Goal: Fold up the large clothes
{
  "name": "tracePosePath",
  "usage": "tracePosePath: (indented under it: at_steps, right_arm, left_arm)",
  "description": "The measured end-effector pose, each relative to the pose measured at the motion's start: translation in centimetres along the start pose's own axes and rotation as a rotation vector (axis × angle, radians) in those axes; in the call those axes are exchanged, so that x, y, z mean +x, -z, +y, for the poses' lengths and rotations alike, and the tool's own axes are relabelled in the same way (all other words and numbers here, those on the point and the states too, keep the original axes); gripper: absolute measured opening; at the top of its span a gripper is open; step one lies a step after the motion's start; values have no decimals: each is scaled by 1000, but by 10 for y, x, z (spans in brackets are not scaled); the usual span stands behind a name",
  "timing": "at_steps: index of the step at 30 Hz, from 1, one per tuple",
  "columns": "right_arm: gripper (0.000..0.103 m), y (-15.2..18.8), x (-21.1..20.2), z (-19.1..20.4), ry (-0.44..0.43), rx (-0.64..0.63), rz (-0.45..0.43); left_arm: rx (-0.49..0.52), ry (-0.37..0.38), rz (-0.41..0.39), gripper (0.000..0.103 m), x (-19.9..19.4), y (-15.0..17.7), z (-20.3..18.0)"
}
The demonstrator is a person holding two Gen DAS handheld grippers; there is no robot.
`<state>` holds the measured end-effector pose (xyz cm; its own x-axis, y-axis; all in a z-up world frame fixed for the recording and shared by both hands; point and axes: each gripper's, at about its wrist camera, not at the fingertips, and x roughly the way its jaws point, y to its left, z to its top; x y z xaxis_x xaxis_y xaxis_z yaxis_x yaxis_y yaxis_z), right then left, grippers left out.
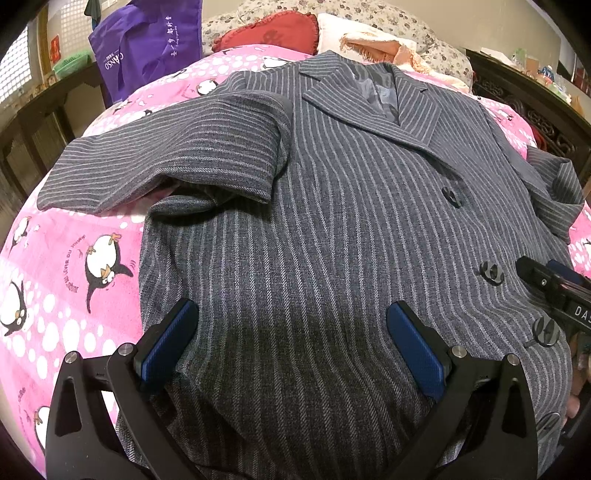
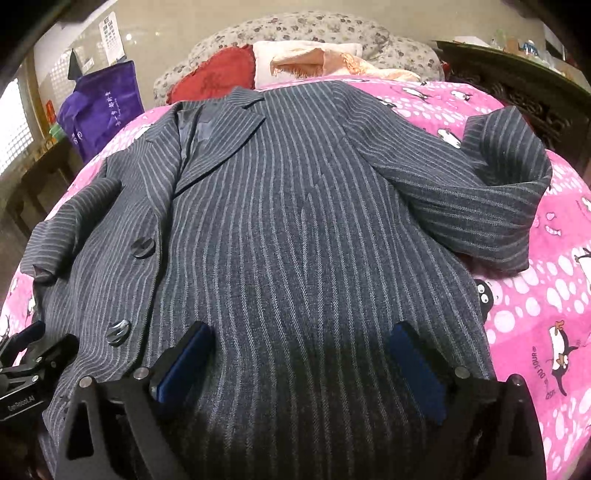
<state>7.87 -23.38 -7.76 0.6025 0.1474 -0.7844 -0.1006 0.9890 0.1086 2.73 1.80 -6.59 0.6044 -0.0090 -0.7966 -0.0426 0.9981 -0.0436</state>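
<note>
A grey pinstriped jacket lies face up and buttoned on a pink penguin bedspread. Its left sleeve is bent across towards the body. Its right sleeve is folded back on itself at the right. My left gripper is open and empty, just above the jacket's lower left front. My right gripper is open and empty above the jacket's lower right front. Part of the right gripper's body shows in the left wrist view.
Pillows and a red cushion lie at the head of the bed. A purple bag stands at the far left. Dark wooden furniture lines the right side. The bedspread shows bare pink right of the jacket.
</note>
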Motion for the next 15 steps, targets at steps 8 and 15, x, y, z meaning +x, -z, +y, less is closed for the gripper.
tracePosePath:
  at_steps: [8, 15]
  right_arm:
    - [98, 1, 0, -1, -1, 1, 0]
    - [99, 1, 0, 1, 0, 1, 0]
  left_arm:
    - [0, 0, 1, 103, 0, 0, 0]
    - [0, 0, 0, 103, 0, 0, 0]
